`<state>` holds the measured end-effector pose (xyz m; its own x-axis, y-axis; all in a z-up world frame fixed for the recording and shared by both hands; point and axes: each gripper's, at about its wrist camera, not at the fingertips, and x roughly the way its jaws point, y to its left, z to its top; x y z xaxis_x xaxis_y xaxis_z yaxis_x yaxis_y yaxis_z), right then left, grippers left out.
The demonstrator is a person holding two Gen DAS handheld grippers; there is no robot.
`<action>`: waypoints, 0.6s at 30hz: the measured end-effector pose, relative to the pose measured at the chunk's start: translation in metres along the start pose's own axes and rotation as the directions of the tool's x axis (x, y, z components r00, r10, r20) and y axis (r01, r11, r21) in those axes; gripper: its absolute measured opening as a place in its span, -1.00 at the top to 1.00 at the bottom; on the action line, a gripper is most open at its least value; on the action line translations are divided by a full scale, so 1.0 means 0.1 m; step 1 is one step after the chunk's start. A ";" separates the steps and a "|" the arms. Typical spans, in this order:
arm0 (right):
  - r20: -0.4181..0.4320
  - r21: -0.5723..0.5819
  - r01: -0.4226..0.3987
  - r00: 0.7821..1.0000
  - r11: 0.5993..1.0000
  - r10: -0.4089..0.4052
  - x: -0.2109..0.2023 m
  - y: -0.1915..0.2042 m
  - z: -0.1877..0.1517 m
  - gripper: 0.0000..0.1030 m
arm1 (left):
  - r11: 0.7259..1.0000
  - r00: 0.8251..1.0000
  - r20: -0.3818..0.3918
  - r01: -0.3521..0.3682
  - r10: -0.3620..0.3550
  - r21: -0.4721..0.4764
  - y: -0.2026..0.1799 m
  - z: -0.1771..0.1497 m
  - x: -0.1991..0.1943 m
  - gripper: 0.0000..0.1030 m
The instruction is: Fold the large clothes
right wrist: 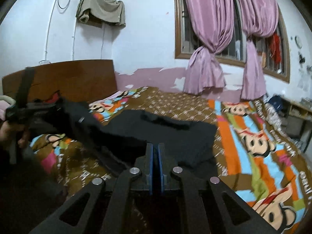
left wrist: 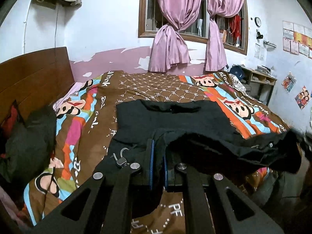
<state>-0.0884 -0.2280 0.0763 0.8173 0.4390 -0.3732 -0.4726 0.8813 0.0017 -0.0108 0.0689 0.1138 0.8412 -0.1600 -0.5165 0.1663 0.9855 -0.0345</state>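
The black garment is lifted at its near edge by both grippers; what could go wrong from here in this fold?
1. The left gripper pinches only a thin edge of the black garment, so the cloth may slip out.
2. The lifted edge sags between the grippers, so the fold may land crooked or creased.
3. The far part lies on the soft patterned bedspread, so pulling may drag and bunch it.

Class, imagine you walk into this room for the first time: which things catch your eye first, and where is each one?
The loud cartoon bedspread covers the whole bed, in brown, orange and blue. A black garment lies spread across its middle, its near edge lifted and pinched in the left gripper. Behind the bed, pink curtains hang knotted in the window.
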 end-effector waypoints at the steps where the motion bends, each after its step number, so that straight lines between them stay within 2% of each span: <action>1: -0.009 0.008 -0.018 1.000 1.000 0.018 0.00 0.00 -0.03 0.55 | 1.000 1.000 -0.001 0.001 -0.001 0.002 0.00 0.03 0.03 0.89; 2: -0.021 0.012 -0.032 0.999 0.999 0.032 0.01 0.01 -0.07 0.40 | 1.000 1.000 -0.003 0.004 -0.004 0.009 0.00 0.09 0.09 0.89; 3: -0.034 0.011 -0.046 0.998 0.999 0.046 0.02 0.02 -0.11 0.13 | 1.000 1.000 -0.002 0.006 -0.006 0.019 -0.01 0.13 0.13 0.89; 4: -0.046 0.005 -0.064 0.997 0.998 0.064 0.02 0.05 -0.16 0.02 | 1.000 1.000 0.000 0.004 -0.004 0.029 -0.02 0.13 0.13 0.89; 6: -0.071 -0.022 -0.096 0.993 0.995 0.094 0.04 0.13 -0.21 -0.02 | 0.998 1.000 0.006 0.003 -0.003 0.056 -0.08 0.19 0.19 0.89; 9: -0.115 -0.080 -0.130 0.986 0.988 0.120 0.08 0.29 -0.28 -0.30 | 0.997 1.000 0.008 0.009 -0.010 0.079 -0.11 0.27 0.28 0.89; 11: -0.142 -0.137 -0.110 0.986 0.984 0.091 0.14 0.39 -0.34 -0.31 | 0.997 1.000 0.008 0.015 -0.016 0.080 -0.11 0.31 0.33 0.89; 15: -0.182 -0.262 0.063 0.977 0.963 -0.113 0.33 0.55 -0.48 -0.26 | 0.997 1.000 0.007 0.029 -0.030 0.071 -0.09 0.35 0.38 0.89; 16: -0.177 -0.272 0.107 0.971 0.956 -0.159 0.36 0.55 -0.50 -0.03 | 0.997 1.000 0.010 0.027 -0.028 0.072 -0.08 0.35 0.37 0.89; 17: -0.170 -0.267 0.132 0.969 0.955 -0.182 0.37 0.52 -0.51 0.10 | 0.997 1.000 0.017 0.023 -0.024 0.075 -0.07 0.33 0.35 0.89; 18: -0.159 -0.241 0.145 0.970 0.960 -0.187 0.36 0.48 -0.51 0.31 | 0.997 1.000 0.024 0.013 -0.015 0.081 -0.08 0.31 0.32 0.89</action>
<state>-0.0985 -0.1785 0.0158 0.8284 0.2333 -0.5093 -0.4139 0.8675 -0.2759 0.0308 0.0543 0.1243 0.8508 -0.1765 -0.4949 0.2187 0.9754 0.0280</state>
